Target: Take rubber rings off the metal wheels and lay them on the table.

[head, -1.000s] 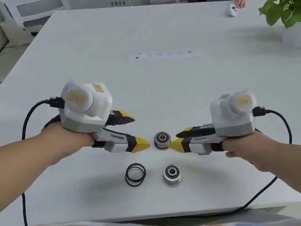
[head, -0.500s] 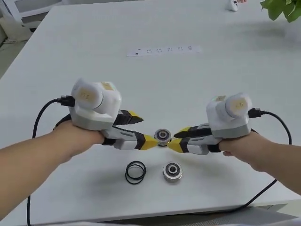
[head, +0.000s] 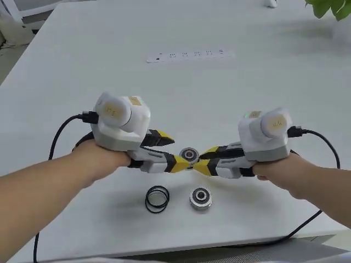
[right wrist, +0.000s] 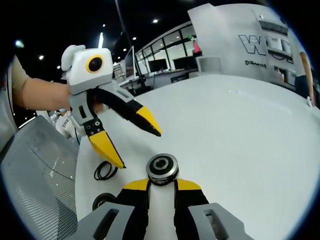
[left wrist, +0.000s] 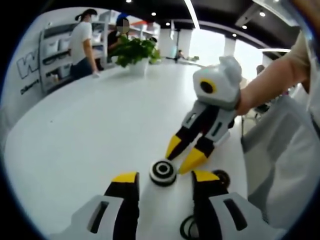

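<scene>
**Two hand-held grippers meet nose to nose at the farther wheel**

A metal wheel (head: 189, 155) lies flat on the white bench (head: 247, 82). Its bore faces up, so its axle line stands straight off the surface, and its outer edge looks dark. The left hand-held gripper (head: 178, 152) comes in from the left with its long axis running across the bench and its yellow tips aimed at the wheel. Its jaws are spread wide and released, and in the left gripper view the wheel sits just ahead of the gap between them, gripped by neither. The right hand-held gripper (head: 202, 159) points the opposite way, straight at the left one. Its jaws are parted only narrowly and clasp nothing, and in the right gripper view the wheel sits just beyond their tips.

Nearer the person, a second wheel (head: 201, 198) also lies flat with its bore up, and its rim looks bare and silvery. Just to its left, apart from it, loose black rubber rings (head: 157, 198) lie flat and overlapping on the bench. A power strip (head: 189, 55) lies well beyond, towards the far side
</scene>
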Available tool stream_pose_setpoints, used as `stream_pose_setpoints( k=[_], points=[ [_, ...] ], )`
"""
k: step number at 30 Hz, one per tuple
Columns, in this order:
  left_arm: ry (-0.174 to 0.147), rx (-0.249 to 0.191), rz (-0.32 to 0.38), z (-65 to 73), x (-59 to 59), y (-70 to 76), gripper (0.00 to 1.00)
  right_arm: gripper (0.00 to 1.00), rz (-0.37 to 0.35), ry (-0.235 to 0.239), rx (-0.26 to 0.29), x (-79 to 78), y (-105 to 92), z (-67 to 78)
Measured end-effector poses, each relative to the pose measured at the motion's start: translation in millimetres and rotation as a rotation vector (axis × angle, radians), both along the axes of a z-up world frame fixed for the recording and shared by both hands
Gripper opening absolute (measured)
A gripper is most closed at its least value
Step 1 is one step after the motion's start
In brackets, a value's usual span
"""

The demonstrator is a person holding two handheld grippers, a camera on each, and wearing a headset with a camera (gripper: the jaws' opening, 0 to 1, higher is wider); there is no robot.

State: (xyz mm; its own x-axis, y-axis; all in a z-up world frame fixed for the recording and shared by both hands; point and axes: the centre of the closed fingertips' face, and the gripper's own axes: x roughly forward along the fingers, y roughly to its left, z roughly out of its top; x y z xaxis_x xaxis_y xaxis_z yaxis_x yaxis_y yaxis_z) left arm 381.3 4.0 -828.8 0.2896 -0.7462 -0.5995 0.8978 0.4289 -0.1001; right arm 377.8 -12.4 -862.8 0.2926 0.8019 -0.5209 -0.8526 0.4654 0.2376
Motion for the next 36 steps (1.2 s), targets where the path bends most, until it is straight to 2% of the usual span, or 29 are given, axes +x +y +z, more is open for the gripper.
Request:
stream_pose_setpoints(
  k=[12,28,36],
  points=[
    [0.008,0.014,-0.018,-11.0,0.6,-5.3,0.34,0.13,-0.006,-0.006,0.006,0.9,-1.4,-1.1],
    [0.01,0.028,-0.03,-18.2,4.1,-12.4,0.26,0.13,-0.004,-0.009,0.006,-1.3,-0.3,-0.6],
    [-0.003,0.034,-0.033,-18.6,7.4,-14.4,0.2,0.12,-0.005,-0.01,0.007,-1.0,-0.2,-0.7]
  ],
)
